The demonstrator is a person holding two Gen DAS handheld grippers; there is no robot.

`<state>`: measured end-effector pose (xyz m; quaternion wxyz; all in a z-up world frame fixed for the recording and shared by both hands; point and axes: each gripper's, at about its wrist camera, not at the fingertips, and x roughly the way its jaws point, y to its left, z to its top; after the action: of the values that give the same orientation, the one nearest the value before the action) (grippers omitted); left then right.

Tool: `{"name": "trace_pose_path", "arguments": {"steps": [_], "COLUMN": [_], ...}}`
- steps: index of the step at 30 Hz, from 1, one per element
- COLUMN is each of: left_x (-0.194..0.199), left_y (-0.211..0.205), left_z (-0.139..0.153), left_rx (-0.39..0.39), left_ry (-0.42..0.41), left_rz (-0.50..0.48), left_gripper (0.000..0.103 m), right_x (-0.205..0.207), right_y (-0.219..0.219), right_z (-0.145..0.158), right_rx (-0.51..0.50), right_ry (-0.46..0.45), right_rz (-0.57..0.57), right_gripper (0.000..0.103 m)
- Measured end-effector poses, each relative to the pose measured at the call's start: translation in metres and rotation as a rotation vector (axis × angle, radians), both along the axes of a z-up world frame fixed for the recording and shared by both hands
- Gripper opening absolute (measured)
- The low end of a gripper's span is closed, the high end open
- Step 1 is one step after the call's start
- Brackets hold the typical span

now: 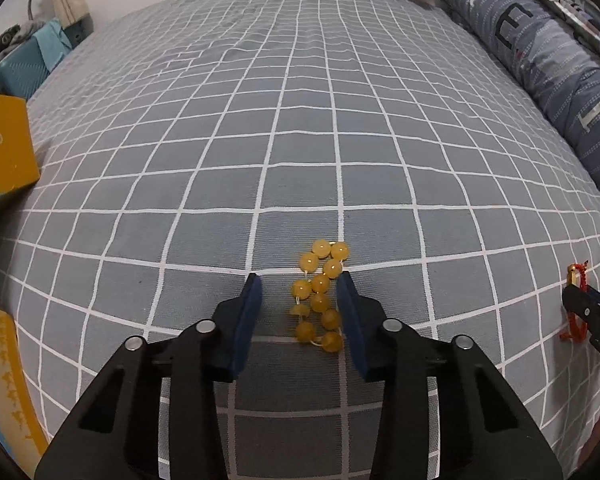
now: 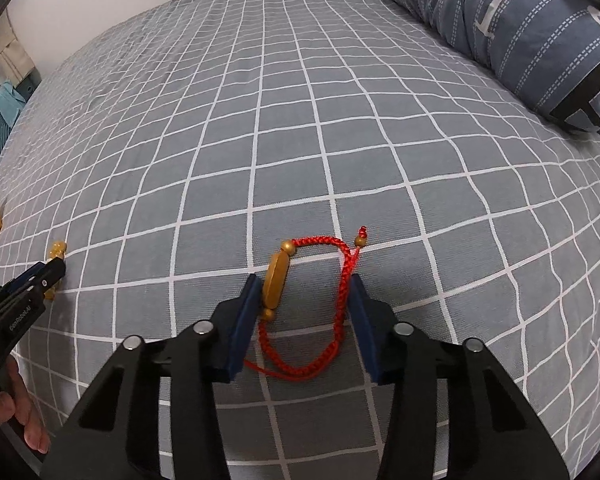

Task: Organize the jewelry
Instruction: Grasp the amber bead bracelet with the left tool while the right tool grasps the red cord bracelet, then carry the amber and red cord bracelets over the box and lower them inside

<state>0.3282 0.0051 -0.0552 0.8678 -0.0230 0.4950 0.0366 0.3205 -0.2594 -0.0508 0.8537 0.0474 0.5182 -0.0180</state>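
A bracelet of yellow-amber beads (image 1: 320, 292) lies bunched on the grey checked bedsheet (image 1: 300, 120). My left gripper (image 1: 299, 280) straddles it: the right pad touches the beads and a gap shows at the left pad, so it stands open. A red braided cord bracelet (image 2: 342, 280) with a gold oval charm (image 2: 275, 280) lies between the fingers of my right gripper (image 2: 305, 280). Both pads sit close against it and the loop still rests slack on the sheet. Each gripper shows at the edge of the other view.
A yellow box (image 1: 4, 152) stands at the bed's left edge, with another yellow item (image 1: 0, 380) lower left. A blue patterned rolled quilt (image 2: 520, 20) runs along the right side. A person's hand (image 2: 24, 420) shows at the lower left.
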Motion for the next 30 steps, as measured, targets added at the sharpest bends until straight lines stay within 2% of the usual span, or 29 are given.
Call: {"name": "trace_pose_path", "arguments": {"steps": [4, 7, 10, 30], "left_x": [-0.001, -0.002, -0.002, -0.029], "left_y": [0.001, 0.004, 0.002, -0.007], "left_z": [0.001, 0.003, 0.005, 0.031], "left_rx": [0.001, 0.007, 0.011, -0.016], "left_ry": [0.001, -0.001, -0.007, -0.058], "left_rz": [0.007, 0.011, 0.007, -0.046], "left_gripper": [0.031, 0.009, 0.009, 0.009], "right_x": [0.001, 0.001, 0.001, -0.01], "right_y": [-0.001, -0.001, -0.001, -0.005], "right_z": [0.0, 0.001, 0.002, 0.026], "right_rx": [0.001, -0.004, -0.005, 0.008], "right_ry": [0.0, -0.004, -0.009, -0.056], "right_rz": [-0.003, -0.005, -0.002, -0.008], "right_gripper": [0.027, 0.013, 0.01, 0.01]}}
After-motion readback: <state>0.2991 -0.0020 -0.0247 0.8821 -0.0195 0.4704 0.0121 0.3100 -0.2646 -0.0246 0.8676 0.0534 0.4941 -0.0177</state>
